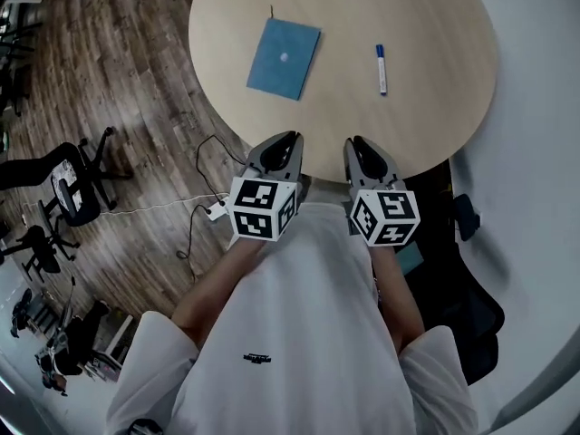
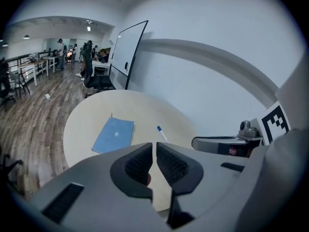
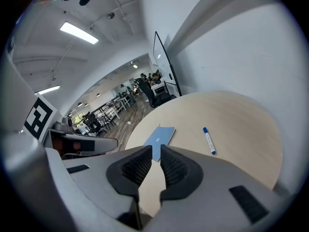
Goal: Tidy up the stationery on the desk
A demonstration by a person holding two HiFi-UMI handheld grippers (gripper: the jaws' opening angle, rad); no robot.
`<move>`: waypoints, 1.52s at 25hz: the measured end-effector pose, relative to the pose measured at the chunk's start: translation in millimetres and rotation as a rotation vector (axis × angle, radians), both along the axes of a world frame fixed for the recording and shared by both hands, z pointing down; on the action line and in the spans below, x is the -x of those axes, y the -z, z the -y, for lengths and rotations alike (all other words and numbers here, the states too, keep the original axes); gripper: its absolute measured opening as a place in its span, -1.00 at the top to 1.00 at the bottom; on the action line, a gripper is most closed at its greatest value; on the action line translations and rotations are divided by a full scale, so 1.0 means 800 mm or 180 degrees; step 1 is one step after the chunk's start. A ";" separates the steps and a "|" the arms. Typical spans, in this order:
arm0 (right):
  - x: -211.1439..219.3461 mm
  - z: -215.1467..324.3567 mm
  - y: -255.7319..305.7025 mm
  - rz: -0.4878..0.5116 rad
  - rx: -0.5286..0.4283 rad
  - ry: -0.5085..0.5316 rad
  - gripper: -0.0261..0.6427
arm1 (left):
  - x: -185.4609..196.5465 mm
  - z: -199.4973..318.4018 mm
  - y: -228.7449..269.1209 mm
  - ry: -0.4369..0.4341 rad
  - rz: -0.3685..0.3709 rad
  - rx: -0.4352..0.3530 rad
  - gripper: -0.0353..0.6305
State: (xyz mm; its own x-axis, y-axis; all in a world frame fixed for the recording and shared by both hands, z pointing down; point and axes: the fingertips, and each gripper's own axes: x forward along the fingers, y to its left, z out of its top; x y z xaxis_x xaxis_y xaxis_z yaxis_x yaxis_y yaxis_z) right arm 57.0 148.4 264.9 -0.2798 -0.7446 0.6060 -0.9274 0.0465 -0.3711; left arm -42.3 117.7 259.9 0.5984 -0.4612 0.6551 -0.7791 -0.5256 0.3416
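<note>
Here, the left tool [image 1: 288,140] and right tool [image 1: 359,142] hover at the round bench's [image 1: 435,25] near edge, jaws closed, empty; ahead lie a blue notebook [image 1: 284,58] and a pen [image 1: 381,69].

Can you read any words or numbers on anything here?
No text here can be read.
Small dark print on the white T-shirt: too small to read.
Pale mark on the blue rectangular notebook: too blurred.
Black-and-white squares on the two cubes: patterns, no letters.
</note>
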 end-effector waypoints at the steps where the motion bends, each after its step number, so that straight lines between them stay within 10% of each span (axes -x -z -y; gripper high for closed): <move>1: -0.003 0.010 -0.003 0.0007 0.0006 0.0036 0.70 | -0.001 0.007 -0.003 0.0051 0.0028 0.0016 0.77; 13: 0.015 0.148 -0.061 0.0368 0.0076 0.0459 0.70 | -0.006 0.110 -0.063 0.0459 0.0144 0.0134 0.77; 38: 0.083 0.243 -0.244 0.0618 0.0700 0.0091 0.58 | 0.063 0.221 -0.240 0.0494 0.0303 0.0392 0.40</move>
